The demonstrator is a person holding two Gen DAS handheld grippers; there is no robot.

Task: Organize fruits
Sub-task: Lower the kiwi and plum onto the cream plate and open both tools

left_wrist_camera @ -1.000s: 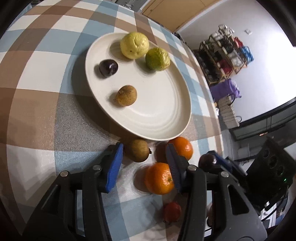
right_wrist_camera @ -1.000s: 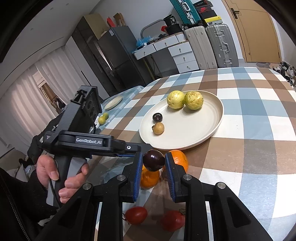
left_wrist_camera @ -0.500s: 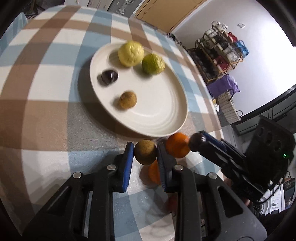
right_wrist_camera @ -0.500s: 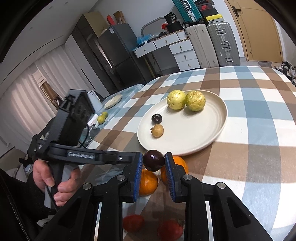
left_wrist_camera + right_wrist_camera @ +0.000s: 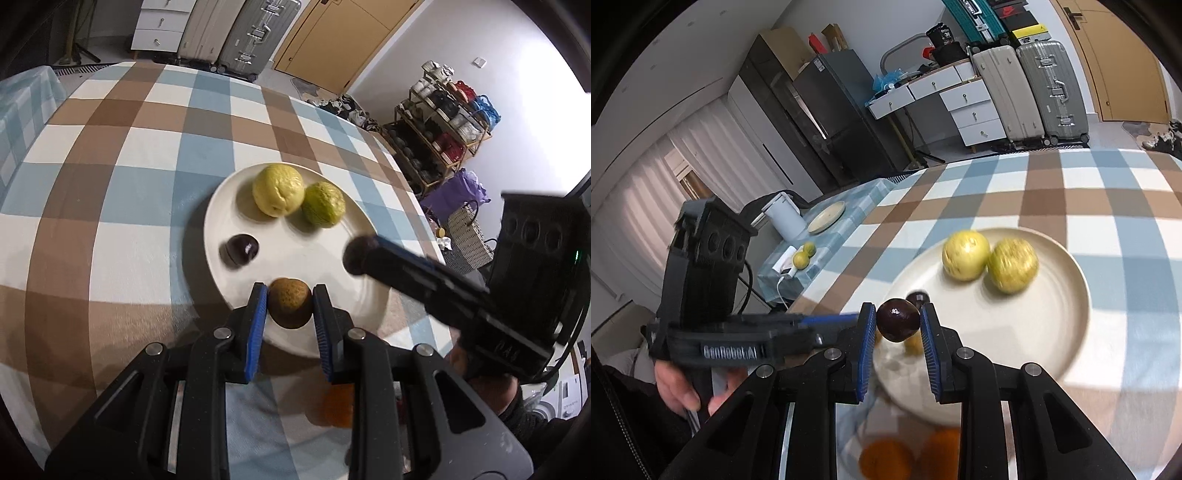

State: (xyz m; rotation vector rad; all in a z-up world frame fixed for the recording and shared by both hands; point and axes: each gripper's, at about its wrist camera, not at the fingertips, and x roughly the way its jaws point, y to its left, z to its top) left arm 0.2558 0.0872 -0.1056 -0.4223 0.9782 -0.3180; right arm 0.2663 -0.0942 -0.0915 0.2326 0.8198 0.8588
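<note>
My left gripper (image 5: pixel 289 288) is shut on a round brown fruit (image 5: pixel 289 308), held over the near rim of the cream plate (image 5: pixel 306 258). On the plate lie a yellow fruit (image 5: pixel 277 189), a green fruit (image 5: pixel 324 204) and a dark plum (image 5: pixel 242 249). My right gripper (image 5: pixel 897 308) is shut on a dark purple fruit (image 5: pixel 898 320) above the plate's (image 5: pixel 1034 332) near side. In the left wrist view it reaches in from the right with that fruit (image 5: pixel 354 255) at its tip. Two oranges (image 5: pixel 886 458) lie blurred on the cloth beneath the right gripper.
The table carries a brown, blue and white checked cloth (image 5: pixel 129 206). A lower side table (image 5: pixel 827 236) to the left holds a small plate, a white kettle and two green fruits. Suitcases (image 5: pixel 1045 85) and white drawers stand at the back, and a shoe rack (image 5: pixel 450 133) to the right.
My left gripper closed on the brown fruit, lifted it off the cloth and carried it over the plate's rim. My right gripper moved its dark fruit over the plate.
</note>
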